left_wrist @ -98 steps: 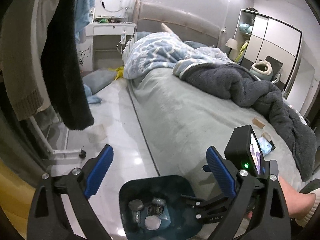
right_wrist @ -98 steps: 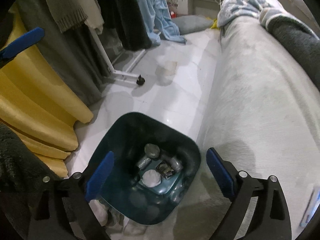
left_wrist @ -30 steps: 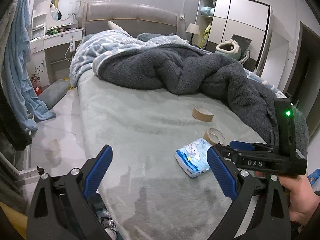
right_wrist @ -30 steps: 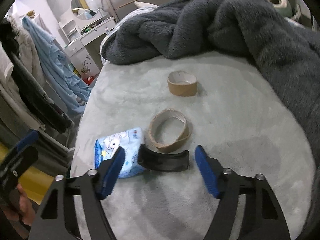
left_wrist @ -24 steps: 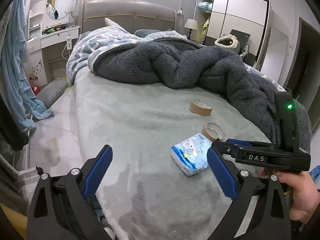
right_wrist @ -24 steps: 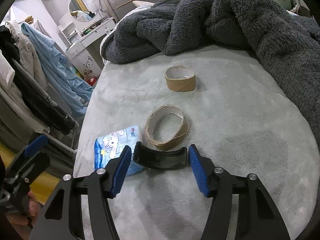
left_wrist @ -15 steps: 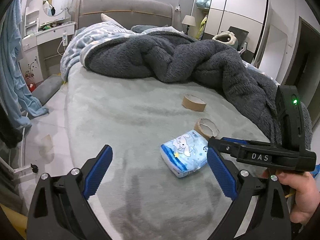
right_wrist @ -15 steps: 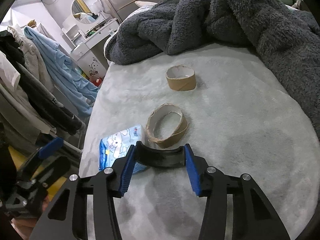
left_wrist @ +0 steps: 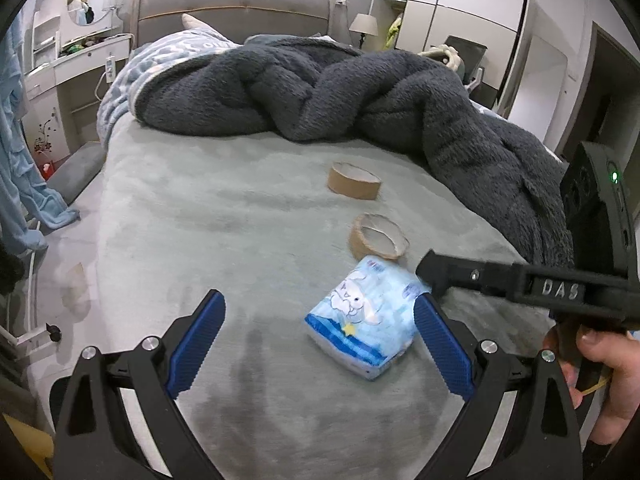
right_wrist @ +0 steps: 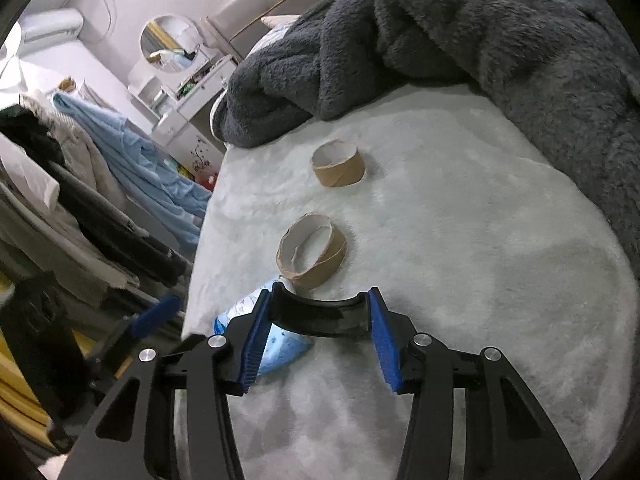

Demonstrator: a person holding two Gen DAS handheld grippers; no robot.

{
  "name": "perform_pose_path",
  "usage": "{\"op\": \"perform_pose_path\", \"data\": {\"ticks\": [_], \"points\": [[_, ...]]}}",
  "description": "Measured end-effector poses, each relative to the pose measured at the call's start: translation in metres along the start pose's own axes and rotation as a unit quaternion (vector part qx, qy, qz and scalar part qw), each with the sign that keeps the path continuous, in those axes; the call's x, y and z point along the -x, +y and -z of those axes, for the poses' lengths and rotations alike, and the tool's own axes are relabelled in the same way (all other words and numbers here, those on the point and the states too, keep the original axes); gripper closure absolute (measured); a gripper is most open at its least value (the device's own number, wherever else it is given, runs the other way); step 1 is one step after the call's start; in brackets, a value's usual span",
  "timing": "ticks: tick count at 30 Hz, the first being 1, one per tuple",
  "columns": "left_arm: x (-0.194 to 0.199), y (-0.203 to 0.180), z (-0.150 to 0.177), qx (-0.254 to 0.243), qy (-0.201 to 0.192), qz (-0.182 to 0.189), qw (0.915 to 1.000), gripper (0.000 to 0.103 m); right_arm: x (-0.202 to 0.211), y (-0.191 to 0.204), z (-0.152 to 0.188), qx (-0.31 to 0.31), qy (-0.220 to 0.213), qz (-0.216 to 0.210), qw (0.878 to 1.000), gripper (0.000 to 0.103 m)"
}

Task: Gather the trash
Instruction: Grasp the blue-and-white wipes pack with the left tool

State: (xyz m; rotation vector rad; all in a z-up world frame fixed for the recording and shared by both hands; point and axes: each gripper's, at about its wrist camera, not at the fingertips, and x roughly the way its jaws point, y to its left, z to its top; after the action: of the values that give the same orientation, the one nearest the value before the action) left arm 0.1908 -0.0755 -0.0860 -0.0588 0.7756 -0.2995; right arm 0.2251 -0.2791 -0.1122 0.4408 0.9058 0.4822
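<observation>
Right up close, the right gripper (right_wrist: 318, 316) has its blue pads clamped on the two ends of a curved black piece (right_wrist: 320, 314), which spans the gap crosswise, its bow bulging toward the camera. The left gripper (left_wrist: 316, 334) hangs with its jaws wide apart and nothing between them. Just ahead of it, toward its right finger, lies the blue tissue pack (left_wrist: 364, 316) flat on the bed (left_wrist: 200, 208), long side running diagonally from near-left to far-right. So the left gripper is the free one, and the pack sits slightly right of its centreline; my read is it needs to shift right and roll a touch to straddle the pack's short side. Just beyond, touching the pack's far corner, stands the torn cardboard ring (left_wrist: 379, 237). Farther on, well apart, a second cardboard ring (left_wrist: 354, 181) stands near the grey blanket (left_wrist: 360, 96).
</observation>
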Motion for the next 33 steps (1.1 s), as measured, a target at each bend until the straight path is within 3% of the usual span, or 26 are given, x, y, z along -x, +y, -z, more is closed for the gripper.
{"op": "perform_pose_path", "data": {"ticks": [6,21,23,25,33], "points": [[-0.014,-0.021,0.007,-0.031,0.025,0.021,0.9990,0.006,0.004,-0.005,0.003,-0.002,-0.001,0.006,1.000,0.054],[-0.041,-0.031,0.009,-0.047,0.052,-0.006,0.9975,0.007,0.012,-0.011,0.006,0.012,0.003,0.019,1.000,0.054],[-0.043,-0.029,0.008,-0.043,0.057,-0.007,0.9975,0.011,0.013,-0.011,0.006,0.016,0.005,0.022,1.000,0.054],[-0.043,-0.026,0.006,-0.039,0.058,-0.008,0.9975,0.028,0.014,-0.009,0.005,0.021,0.006,0.024,0.999,0.054],[-0.035,-0.027,0.006,-0.050,0.049,-0.015,0.9974,0.035,0.023,-0.001,-0.002,0.031,0.001,0.020,0.999,0.054]]}}
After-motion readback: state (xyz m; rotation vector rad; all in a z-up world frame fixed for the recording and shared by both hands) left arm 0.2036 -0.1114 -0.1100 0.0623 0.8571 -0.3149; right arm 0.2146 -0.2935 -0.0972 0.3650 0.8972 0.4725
